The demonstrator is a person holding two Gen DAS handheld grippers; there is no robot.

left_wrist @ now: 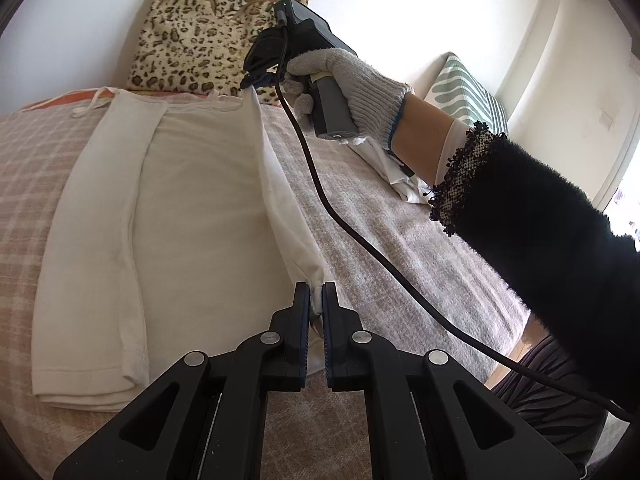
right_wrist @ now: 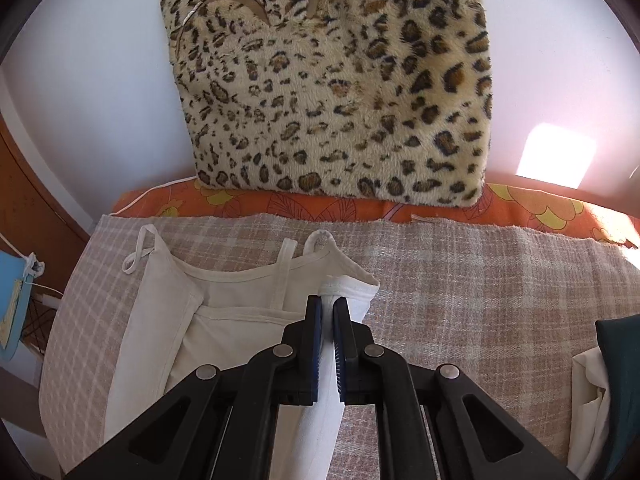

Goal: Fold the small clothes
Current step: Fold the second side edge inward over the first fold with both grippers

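Camisole [left_wrist: 180, 184] right edge lifted, both grippers' fingers [left_wrist: 301, 300] [right_wrist: 315, 312] clamped on it; bare blanket [left_wrist: 400, 240] alongside.

Thin matt white camisole [left_wrist: 192, 184], probably cotton; coarse woven plaid blanket [right_wrist: 460, 280]; plush leopard cushion [right_wrist: 340, 80].

The left wrist camera sat low and close behind its fingers [left_wrist: 301, 300], facing along the bed [left_wrist: 400, 232] toward the white wall, with the white camisole [left_wrist: 192, 184] stretched away from the lens and the right gripper [left_wrist: 256, 76] visible at the garment's far end. The right wrist camera looked from close above its own fingers [right_wrist: 314, 312], tilted down at the strap end of the camisole [right_wrist: 240, 292] and facing the same wall. Both views shared the camisole, the plaid blanket [right_wrist: 460, 280] and the leopard-print cushion [right_wrist: 340, 92] [left_wrist: 200, 28].
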